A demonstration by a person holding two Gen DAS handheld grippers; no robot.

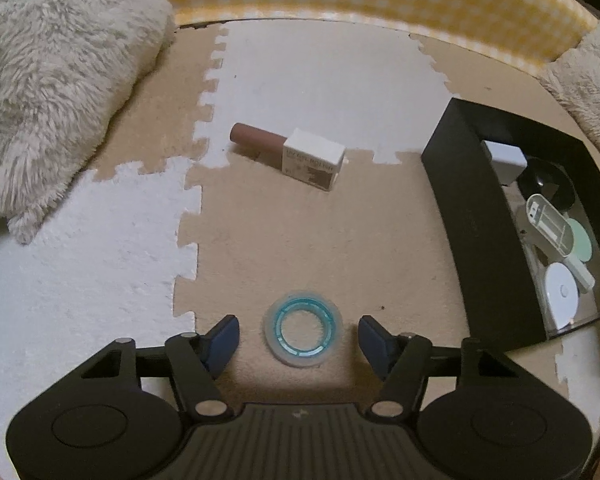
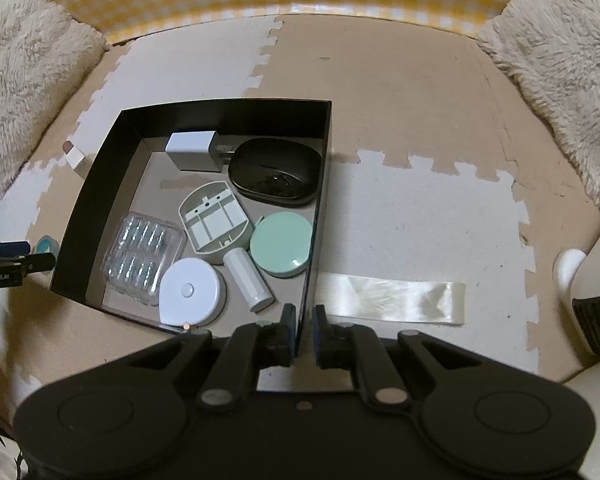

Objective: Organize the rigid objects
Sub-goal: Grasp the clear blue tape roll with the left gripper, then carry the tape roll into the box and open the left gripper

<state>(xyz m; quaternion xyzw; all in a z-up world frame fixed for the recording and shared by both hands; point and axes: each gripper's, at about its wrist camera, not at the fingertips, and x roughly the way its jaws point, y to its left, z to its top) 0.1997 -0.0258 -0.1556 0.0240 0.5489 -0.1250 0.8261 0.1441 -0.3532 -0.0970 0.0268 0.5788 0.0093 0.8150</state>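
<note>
Left gripper (image 1: 298, 334), fingers spread wide and empty, straddles tape ring (image 1: 302, 328).
Right gripper (image 2: 302, 330) pinches black box (image 2: 318, 216) wall; closing off-centre could skid the ring away.

The left wrist camera is looking down from left of the black box (image 1: 472, 216); the right one is hovering close over the box's near wall (image 2: 305, 280). Both are showing the box.
</note>
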